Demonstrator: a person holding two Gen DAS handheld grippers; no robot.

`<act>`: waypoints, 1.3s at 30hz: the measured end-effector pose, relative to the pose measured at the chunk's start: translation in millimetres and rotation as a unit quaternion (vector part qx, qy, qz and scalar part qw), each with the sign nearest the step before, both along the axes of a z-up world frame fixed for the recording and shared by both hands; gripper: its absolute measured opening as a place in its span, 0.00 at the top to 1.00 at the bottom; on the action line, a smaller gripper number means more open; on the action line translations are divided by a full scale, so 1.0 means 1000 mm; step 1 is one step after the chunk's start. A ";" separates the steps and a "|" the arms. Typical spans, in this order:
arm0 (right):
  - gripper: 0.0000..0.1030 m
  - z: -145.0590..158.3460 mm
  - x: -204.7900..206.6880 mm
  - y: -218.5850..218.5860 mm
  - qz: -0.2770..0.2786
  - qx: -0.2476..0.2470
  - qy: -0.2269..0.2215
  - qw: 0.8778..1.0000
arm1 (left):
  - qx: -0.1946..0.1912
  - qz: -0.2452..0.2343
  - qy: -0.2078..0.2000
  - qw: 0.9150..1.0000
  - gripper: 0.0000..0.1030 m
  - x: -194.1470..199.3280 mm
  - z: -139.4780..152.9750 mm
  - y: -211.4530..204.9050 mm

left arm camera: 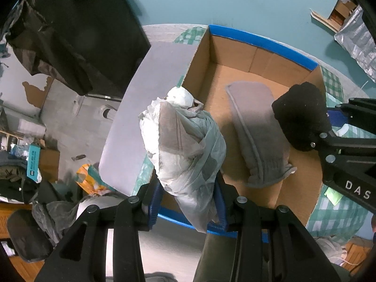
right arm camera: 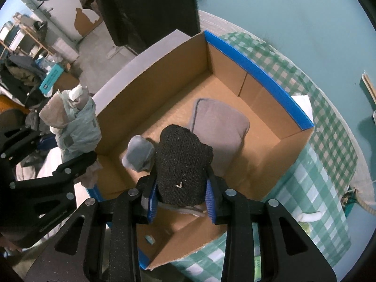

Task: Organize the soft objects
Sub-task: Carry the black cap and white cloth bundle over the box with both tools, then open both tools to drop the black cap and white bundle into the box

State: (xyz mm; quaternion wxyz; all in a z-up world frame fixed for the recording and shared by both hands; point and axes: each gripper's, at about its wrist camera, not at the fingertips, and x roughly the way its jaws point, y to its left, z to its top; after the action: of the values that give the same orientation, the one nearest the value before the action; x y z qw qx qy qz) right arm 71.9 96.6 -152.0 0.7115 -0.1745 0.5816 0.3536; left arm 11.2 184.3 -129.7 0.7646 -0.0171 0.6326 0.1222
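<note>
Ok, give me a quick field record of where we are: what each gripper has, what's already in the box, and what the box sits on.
left gripper: shut on a pale plastic-wrapped bundle, over the box's near-left edge
right gripper: shut on a black knit item, over the box interior
box: open cardboard box, blue tape on the rim
in box: a grey fabric piece lying flat on the floor of the box
under box: green checked cloth
placed so far: only the grey piece; both held items not yet set down

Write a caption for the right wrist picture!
Right gripper holding black knitted sock over brown cardboard box.
</note>
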 end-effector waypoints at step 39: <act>0.46 0.037 -0.001 -0.089 -0.081 0.039 -0.016 0.996 | 0.011 -0.049 -0.029 0.998 0.47 -0.001 0.035 -0.058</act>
State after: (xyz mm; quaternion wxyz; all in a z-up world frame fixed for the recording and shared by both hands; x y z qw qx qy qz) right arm 71.4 8.1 -114.6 0.7534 -0.1048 0.5680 0.3144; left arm 9.8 126.3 -95.0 0.7877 0.0188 0.6090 0.0912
